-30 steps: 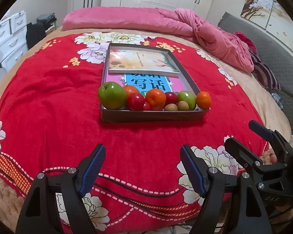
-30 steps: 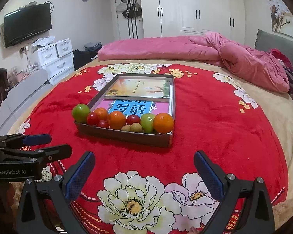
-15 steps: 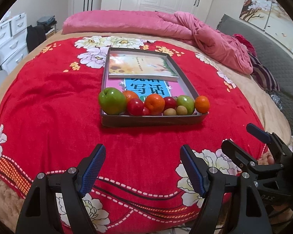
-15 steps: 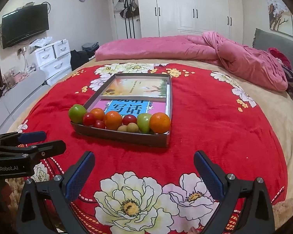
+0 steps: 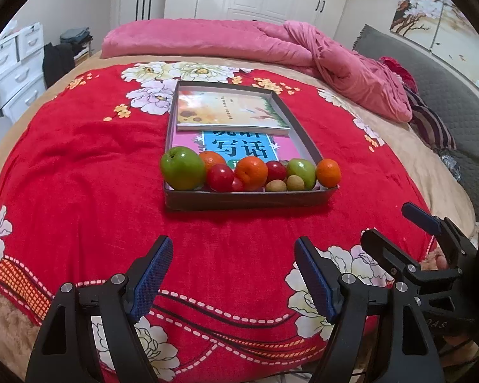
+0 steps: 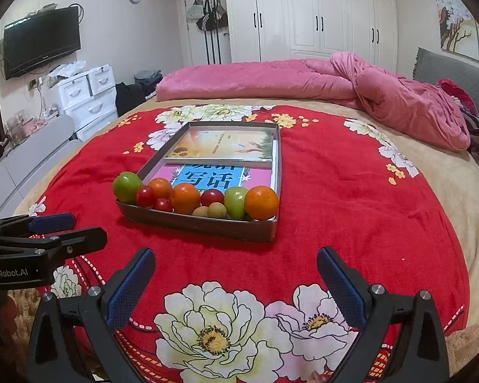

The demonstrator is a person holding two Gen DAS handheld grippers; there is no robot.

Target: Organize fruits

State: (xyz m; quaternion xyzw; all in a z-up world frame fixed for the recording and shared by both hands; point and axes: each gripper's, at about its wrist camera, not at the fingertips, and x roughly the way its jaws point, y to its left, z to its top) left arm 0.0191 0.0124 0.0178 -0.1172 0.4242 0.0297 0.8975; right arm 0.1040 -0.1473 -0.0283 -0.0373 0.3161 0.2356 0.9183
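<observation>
Resting on the red floral plush blanket point(image 5: 79, 172) that covers the bed, a shallow grey rectangular cardboard tray point(image 5: 246, 199) holds all the fruit in a single row along its near wall. From the left in the left wrist view, the row reads: a large green apple point(image 5: 182, 168), a red plum-like fruit point(image 5: 220, 177) with an orange point(image 5: 212, 159) behind it, a second orange point(image 5: 251, 172), another red fruit point(image 5: 276, 170), two small tan round fruits point(image 5: 285, 184) at the front, a smaller green apple point(image 5: 301, 172), and a third orange point(image 5: 328, 172) in the right corner. Neighbouring fruits touch one another. Behind the row, a pink and blue book with large Chinese characters point(image 5: 239, 146) lies flat in the tray, and a yellow-covered book point(image 5: 230, 113) lies partly over its far end. The left gripper point(image 5: 233, 274) hovers over the blanket, well short of the tray, jaws spread and holding nothing. The right gripper point(image 6: 236, 282) hovers beside it, also short of the tray, jaws spread wide and likewise holding nothing. A pink quilt point(image 6: 271, 79) lies bunched along the far side of the bed.
</observation>
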